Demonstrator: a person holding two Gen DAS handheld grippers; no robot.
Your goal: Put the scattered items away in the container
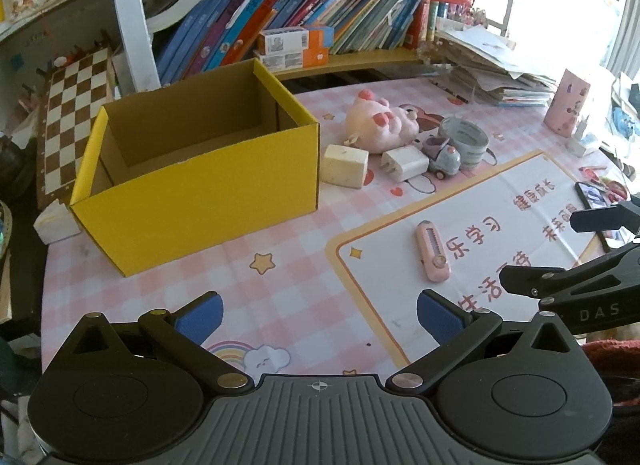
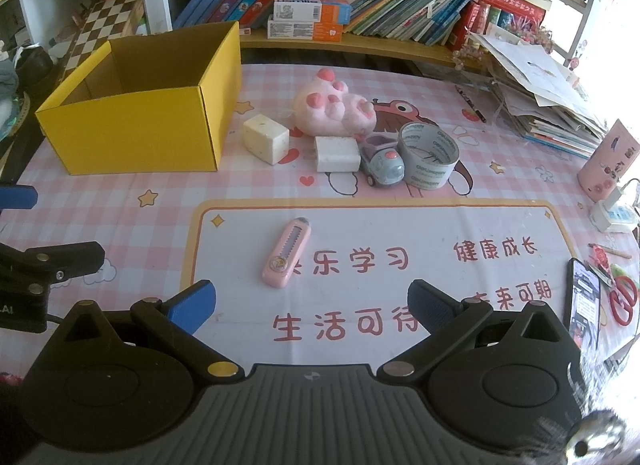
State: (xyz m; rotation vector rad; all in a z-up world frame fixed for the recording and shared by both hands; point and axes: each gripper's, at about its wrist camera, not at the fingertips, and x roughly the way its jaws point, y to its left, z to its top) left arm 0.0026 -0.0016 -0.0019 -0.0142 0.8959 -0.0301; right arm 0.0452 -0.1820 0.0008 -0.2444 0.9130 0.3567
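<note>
Here, both grippers are hovering low over the table with jaws spread wide and nothing between them: the left gripper [image 1: 320, 315] at the bottom of the left view, the right gripper [image 2: 312, 305] at the bottom of the right view. The yellow box [image 1: 192, 193] is sitting open at the centre left of the left view, its interior showing bare cardboard. Right of it, the cluster is lying close together: a block [image 2: 266, 138], a charger [image 2: 337, 153], a toy car [image 2: 382, 164] touching the tape roll [image 2: 429, 155], and a plush [image 2: 334, 109] behind them. The cutter [image 2: 285, 253] is lying alone on the white panel, just ahead of the right gripper, with bare cloth [image 2: 160, 221] around it. A phone [image 2: 584, 301] is lying by the right edge, partly cut off.
</note>
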